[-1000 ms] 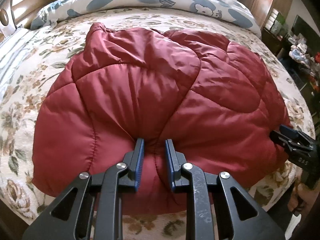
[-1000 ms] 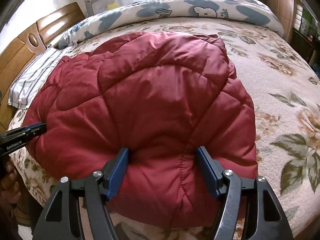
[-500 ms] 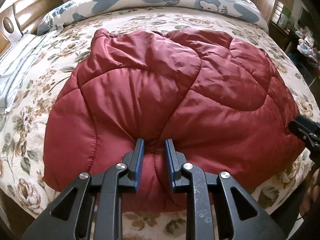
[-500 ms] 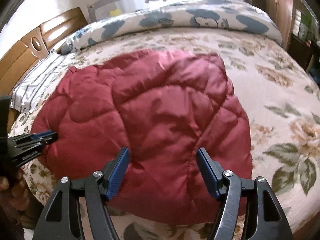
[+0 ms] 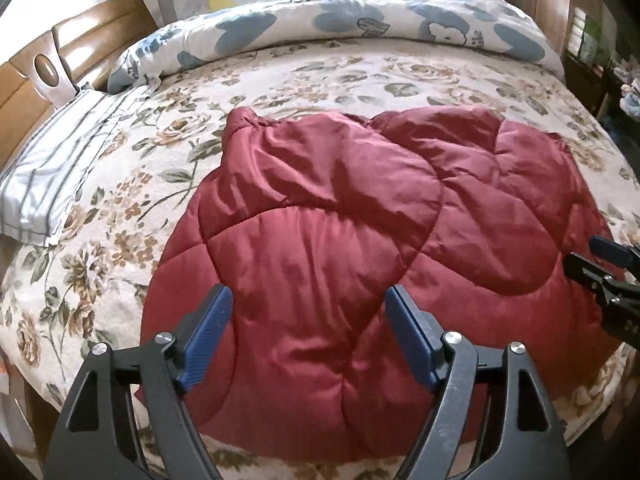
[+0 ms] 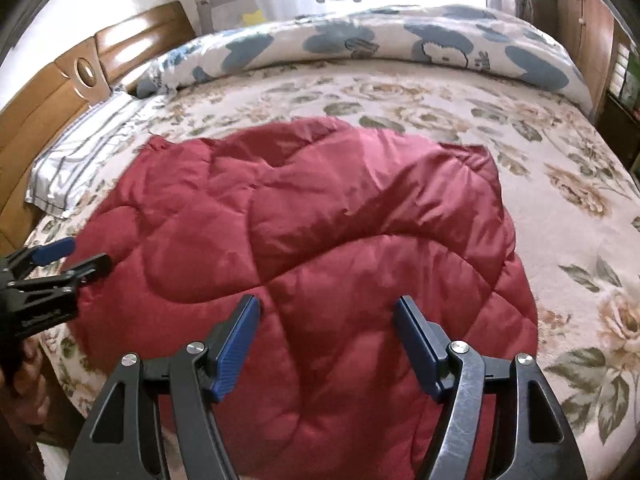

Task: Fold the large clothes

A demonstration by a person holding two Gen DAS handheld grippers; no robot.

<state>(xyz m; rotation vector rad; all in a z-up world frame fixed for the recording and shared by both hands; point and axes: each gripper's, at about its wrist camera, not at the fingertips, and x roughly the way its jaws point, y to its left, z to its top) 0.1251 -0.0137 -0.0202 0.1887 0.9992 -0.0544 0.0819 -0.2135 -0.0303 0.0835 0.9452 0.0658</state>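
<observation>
A dark red quilted puffer coat lies folded in a rounded heap on the flowered bedspread, near the bed's front edge. It also shows in the right wrist view. My left gripper is open and empty, raised above the coat's near left part. My right gripper is open and empty above the coat's near right part. Each gripper shows at the edge of the other's view, the right one and the left one.
A striped pillow lies at the left by the wooden headboard. A rolled blue-patterned duvet runs along the far side. Wooden furniture stands to the right. The bed's front edge is just below the grippers.
My left gripper let go of the coat's near edge and opened. Both grippers pulled back and up from the coat, which now lies flatter on the bed.
</observation>
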